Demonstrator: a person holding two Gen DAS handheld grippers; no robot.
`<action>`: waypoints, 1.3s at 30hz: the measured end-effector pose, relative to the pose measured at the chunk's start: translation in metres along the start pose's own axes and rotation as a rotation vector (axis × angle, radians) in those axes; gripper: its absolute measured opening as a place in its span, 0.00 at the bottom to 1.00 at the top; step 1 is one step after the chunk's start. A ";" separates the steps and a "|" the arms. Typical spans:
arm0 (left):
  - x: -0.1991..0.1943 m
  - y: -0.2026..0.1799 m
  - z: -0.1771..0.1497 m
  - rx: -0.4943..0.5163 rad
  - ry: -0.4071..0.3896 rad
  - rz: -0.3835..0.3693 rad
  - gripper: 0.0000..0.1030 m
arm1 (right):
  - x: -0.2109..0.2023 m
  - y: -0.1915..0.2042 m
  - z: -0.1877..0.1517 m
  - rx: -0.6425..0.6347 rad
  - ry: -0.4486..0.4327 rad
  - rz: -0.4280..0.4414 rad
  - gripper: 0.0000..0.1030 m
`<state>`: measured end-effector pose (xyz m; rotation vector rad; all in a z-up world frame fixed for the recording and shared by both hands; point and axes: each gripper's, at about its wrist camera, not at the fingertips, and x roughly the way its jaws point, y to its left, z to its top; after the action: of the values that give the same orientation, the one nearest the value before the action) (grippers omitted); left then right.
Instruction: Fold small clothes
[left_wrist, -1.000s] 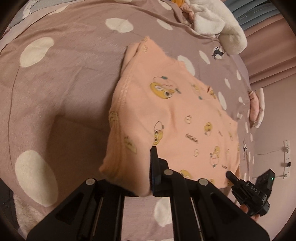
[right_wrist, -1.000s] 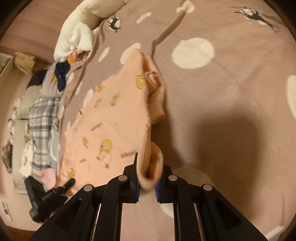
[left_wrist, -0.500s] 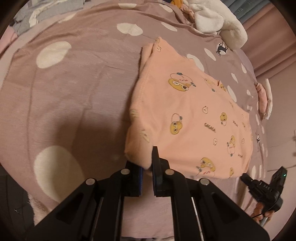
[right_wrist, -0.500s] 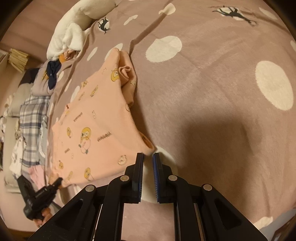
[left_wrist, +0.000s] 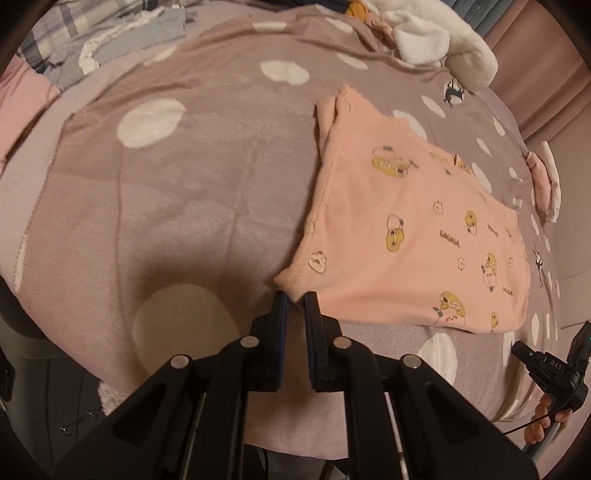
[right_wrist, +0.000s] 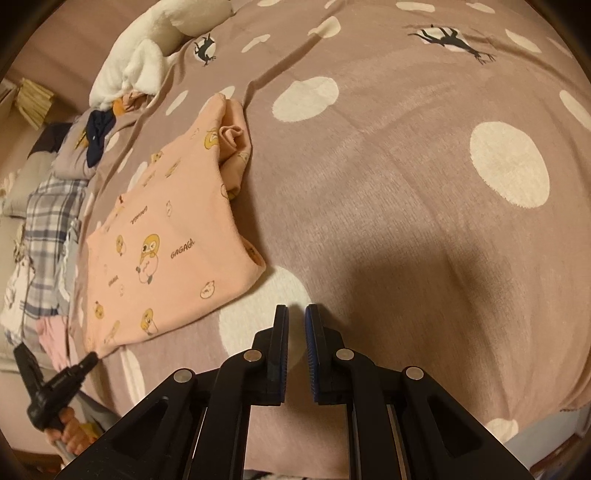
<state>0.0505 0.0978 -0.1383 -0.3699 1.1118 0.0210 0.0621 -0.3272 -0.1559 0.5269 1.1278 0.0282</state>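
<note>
A small peach garment (left_wrist: 406, 229) with yellow cartoon prints lies folded flat on the mauve polka-dot blanket (left_wrist: 184, 177). My left gripper (left_wrist: 294, 299) is open with a narrow gap, its tips at the garment's near left corner, which just reaches between them. In the right wrist view the same garment (right_wrist: 162, 251) lies to the left, a bunched sleeve at its far edge. My right gripper (right_wrist: 296, 312) is open and empty, a short way off the garment's near right corner, above the blanket (right_wrist: 406, 221).
A white plush toy (left_wrist: 439, 44) and loose clothes lie at the far edge of the bed; it also shows in the right wrist view (right_wrist: 155, 48). Plaid and grey clothes (right_wrist: 48, 229) are piled beside the bed. The bed edge runs just below both grippers.
Both grippers laid the held garment edge down on the blanket and let go. They have opened slightly and drawn back toward the bed edge; the garment now lies flat.
</note>
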 end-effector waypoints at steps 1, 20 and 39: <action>-0.003 0.000 0.000 0.000 -0.017 0.005 0.10 | -0.001 0.003 -0.001 -0.015 -0.007 -0.009 0.12; -0.055 -0.051 -0.007 0.139 -0.236 -0.196 0.98 | -0.018 0.054 -0.007 -0.180 -0.116 0.107 0.83; -0.062 -0.062 -0.031 0.198 -0.273 -0.223 0.99 | 0.027 0.008 0.010 0.285 -0.099 0.434 0.89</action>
<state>0.0077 0.0407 -0.0787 -0.3014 0.7907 -0.2281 0.0846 -0.3168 -0.1727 1.0108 0.9082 0.2181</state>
